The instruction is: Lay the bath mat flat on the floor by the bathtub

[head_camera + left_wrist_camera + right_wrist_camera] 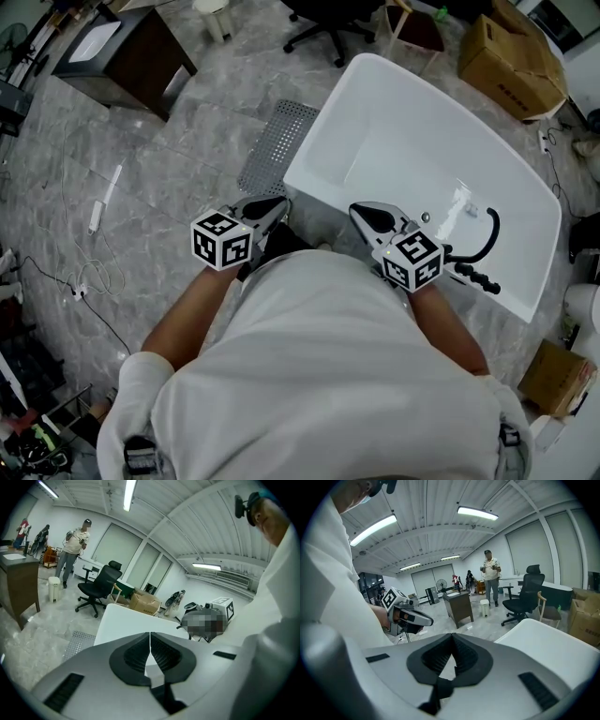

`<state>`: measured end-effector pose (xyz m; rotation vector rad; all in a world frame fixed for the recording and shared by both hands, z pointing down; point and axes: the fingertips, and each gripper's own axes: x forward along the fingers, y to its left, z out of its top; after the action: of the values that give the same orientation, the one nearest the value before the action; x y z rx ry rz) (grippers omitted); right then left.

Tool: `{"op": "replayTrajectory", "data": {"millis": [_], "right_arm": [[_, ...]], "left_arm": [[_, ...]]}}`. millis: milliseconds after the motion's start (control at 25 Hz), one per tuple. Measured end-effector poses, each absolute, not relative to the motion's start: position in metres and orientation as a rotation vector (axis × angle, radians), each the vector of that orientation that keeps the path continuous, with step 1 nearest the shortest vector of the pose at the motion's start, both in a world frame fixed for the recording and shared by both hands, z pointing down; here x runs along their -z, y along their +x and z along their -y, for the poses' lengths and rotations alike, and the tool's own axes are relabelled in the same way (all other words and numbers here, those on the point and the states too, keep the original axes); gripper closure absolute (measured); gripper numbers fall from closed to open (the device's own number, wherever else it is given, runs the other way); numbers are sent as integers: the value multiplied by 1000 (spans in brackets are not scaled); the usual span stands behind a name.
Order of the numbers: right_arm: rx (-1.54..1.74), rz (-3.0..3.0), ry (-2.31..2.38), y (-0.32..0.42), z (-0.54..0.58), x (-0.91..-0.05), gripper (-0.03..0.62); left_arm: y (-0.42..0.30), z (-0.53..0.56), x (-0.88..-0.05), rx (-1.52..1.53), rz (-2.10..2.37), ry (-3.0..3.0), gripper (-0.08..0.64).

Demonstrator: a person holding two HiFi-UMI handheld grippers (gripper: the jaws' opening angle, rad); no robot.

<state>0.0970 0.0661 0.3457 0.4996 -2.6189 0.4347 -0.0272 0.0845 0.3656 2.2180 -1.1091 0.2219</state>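
Bath mat: right edge hidden behind the bathtub rim. Left gripper view shows only a corner of it, the rest is behind the left hand-held gripper body. Person's torso blocks the floor underneath (can't tell what's there). Office chair clipped by the top edge. White cable ends too small to identify.

grey marbled floor carries a white bathtub, a perforated bath mat flat just beside it, a dark cabinet, cardboard box, loose white cable.
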Motion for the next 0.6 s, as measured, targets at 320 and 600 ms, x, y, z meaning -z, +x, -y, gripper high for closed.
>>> {"op": "replayTrajectory", "data": {"millis": [320, 600], "right_arm": [[-429, 2614, 494, 101, -66, -348, 583], [-430, 2619, 499, 105, -64, -349, 583]], "left_arm": [[-27, -83, -366, -219, 1127, 2209, 538], [-21, -82, -366, -228, 1120, 2212, 538]]}}
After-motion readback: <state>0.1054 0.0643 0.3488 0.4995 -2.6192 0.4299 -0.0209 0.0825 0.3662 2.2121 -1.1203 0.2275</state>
